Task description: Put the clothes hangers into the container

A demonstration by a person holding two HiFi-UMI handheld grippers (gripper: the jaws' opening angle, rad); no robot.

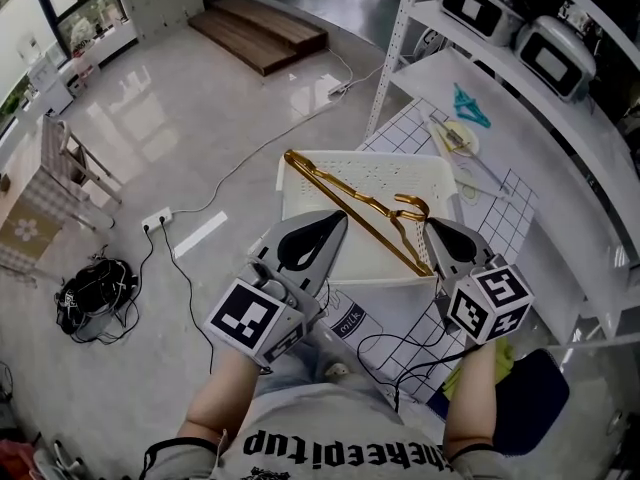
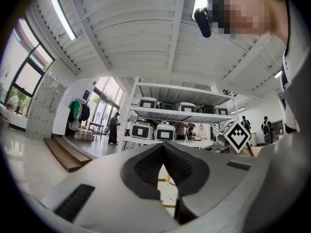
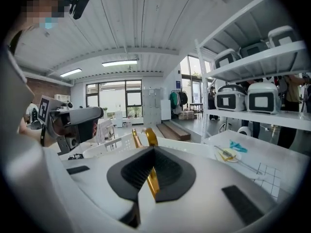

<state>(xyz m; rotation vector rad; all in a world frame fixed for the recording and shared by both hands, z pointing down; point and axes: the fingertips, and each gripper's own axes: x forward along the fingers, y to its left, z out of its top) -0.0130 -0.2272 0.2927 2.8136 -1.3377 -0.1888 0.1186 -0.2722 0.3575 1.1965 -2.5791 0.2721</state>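
The right gripper (image 1: 440, 236) pinches the gold clothes hanger (image 1: 345, 200) by a thin bar near its hook — it slants across the white container (image 1: 400, 158), far end at the rim — so it may swivel and snag there, while the left gripper (image 1: 335, 223), pressed together empty, offers no steadying.

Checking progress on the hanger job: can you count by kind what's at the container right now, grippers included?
gold clothes hanger: 1
white container: 1
grippers: 2, left gripper and right gripper
Total: 4
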